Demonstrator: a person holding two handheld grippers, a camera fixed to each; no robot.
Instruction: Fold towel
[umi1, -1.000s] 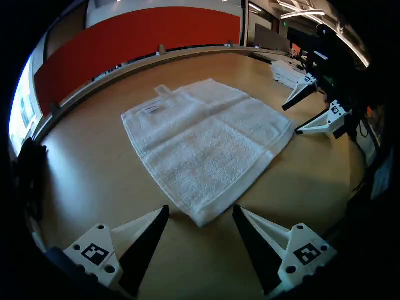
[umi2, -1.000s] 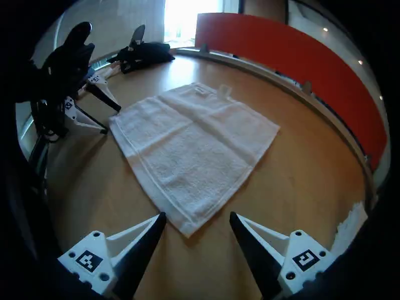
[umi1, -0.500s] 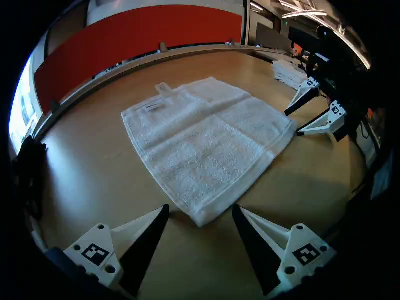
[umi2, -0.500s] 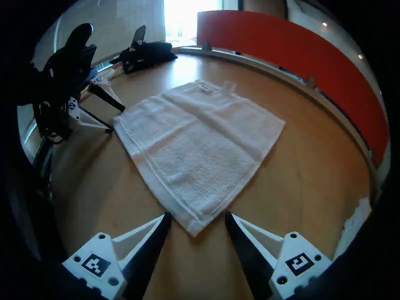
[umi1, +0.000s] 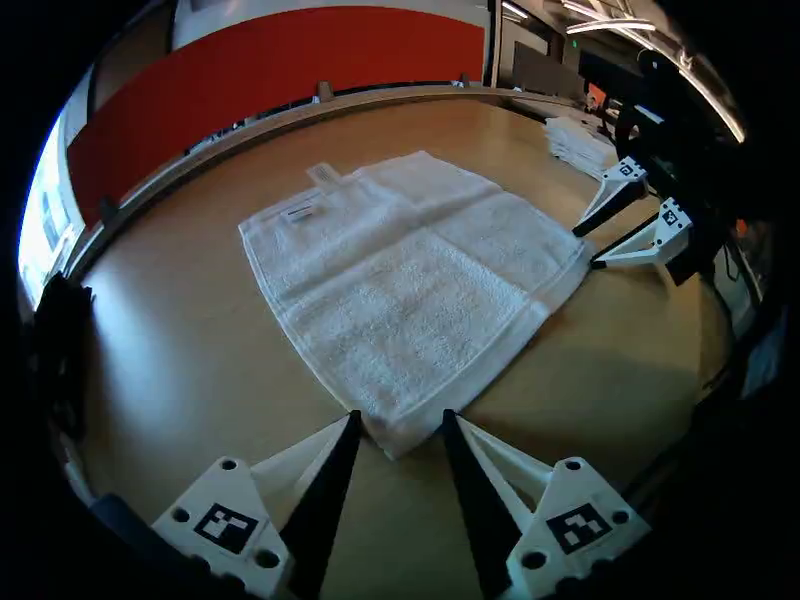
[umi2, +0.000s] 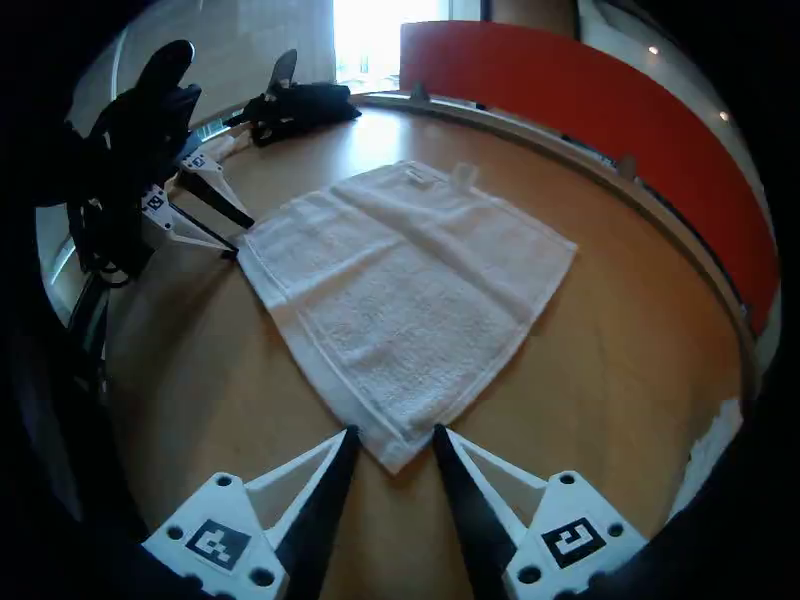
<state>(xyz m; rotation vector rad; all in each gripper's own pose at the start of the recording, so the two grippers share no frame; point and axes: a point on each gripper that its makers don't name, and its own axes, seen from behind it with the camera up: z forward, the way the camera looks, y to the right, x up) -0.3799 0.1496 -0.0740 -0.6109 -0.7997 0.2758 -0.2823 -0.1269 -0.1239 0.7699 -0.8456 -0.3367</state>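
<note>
Left gripper view: left gripper (umi1: 400, 415) straddles a towel (umi1: 400, 290) corner, jaws ajar; right gripper (umi2: 394, 430) likewise. Next, I'd say, pinch both.

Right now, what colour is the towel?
The towel is plain white terry with a woven band near its edges. It shows best in the left gripper view.

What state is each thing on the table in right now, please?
towel: spread flat on the table, not yet folded.
left gripper: open, fingers flanking one towel corner, not clamped.
right gripper: open, fingers flanking a neighbouring corner, not clamped.
white cloth pile: stacked near the table's far edge.
</note>
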